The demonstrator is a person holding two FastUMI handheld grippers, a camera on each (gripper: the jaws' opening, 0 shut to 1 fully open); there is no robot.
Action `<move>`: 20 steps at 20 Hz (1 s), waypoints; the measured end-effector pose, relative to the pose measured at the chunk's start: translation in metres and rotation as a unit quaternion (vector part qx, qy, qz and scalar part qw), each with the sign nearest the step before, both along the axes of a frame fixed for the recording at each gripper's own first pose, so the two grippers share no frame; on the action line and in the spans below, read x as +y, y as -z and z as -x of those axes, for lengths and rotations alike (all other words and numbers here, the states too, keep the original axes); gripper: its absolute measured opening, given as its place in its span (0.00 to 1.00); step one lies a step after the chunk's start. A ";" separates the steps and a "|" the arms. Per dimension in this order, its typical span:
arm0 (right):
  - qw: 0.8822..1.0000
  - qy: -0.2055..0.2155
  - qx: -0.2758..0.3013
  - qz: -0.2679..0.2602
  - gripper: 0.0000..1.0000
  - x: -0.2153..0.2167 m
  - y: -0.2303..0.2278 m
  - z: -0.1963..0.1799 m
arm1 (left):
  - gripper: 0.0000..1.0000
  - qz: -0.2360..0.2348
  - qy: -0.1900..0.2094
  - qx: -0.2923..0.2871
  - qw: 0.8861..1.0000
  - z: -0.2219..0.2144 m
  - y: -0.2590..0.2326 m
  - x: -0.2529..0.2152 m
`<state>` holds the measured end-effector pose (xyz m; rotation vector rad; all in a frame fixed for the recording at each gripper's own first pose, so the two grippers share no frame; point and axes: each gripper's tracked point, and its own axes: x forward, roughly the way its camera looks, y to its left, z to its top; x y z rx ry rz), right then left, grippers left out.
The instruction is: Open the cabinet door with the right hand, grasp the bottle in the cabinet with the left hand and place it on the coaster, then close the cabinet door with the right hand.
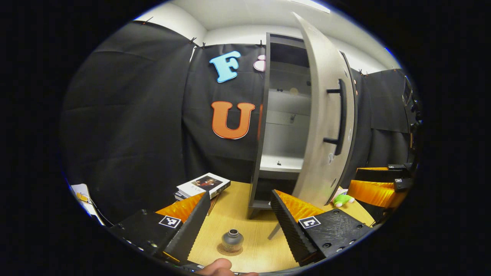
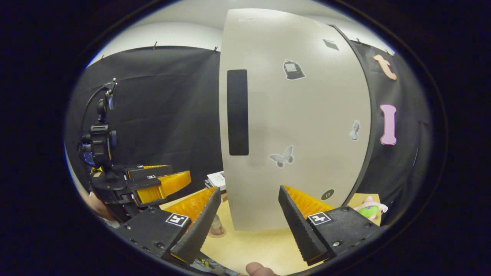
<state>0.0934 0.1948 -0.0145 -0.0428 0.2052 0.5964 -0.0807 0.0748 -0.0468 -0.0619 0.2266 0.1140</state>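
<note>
Left gripper view first: the left gripper (image 1: 241, 224) hangs over the worktop (image 1: 264, 249) with its jaws spread wide and nothing pinched. Right between them, low down and nearer the camera than the cabinet (image 1: 282, 126), stands the bottle (image 1: 232, 240), upright on the coaster (image 1: 229, 250). It touches neither jaw. Behind the bottle the cabinet gapes open, its door (image 1: 322, 115) swung out to the right with the dark bar handle (image 1: 340, 117) on its outer face. Its pale shelves look bare apart from small fittings. Left of the cabinet's foot lies a stack of books (image 1: 203, 185); right of the door's lower edge, a small green plush toy (image 1: 342, 199). Beyond that toy sits the right gripper (image 1: 383, 184).

Over to the right gripper view: the right gripper (image 2: 249, 218) has its jaws spread too, holding nothing, facing the door (image 2: 291, 126) just beyond the tips. The handle (image 2: 238, 112) is above the left jaw. The bottle (image 2: 217, 226) peeks out behind that left jaw, left of the door's bottom corner. Farther left is the left gripper (image 2: 161, 184).
</note>
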 end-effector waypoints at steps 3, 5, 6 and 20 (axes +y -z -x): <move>1.000 0.016 0.001 0.000 0.98 -0.002 -0.001 0.000 | 0.95 0.000 0.022 0.002 1.000 -0.009 0.001 -0.014; 1.000 0.030 0.001 -0.001 0.98 -0.004 -0.005 0.000 | 0.95 -0.001 0.040 0.002 0.999 -0.018 0.010 -0.021; 0.999 0.039 0.002 -0.001 0.98 -0.007 -0.005 0.002 | 0.95 0.000 0.051 0.003 0.999 -0.023 0.010 -0.029; 0.980 0.197 0.008 -0.029 0.98 -0.109 -0.017 0.022 | 0.95 0.002 0.115 -0.020 0.993 -0.069 -0.010 -0.087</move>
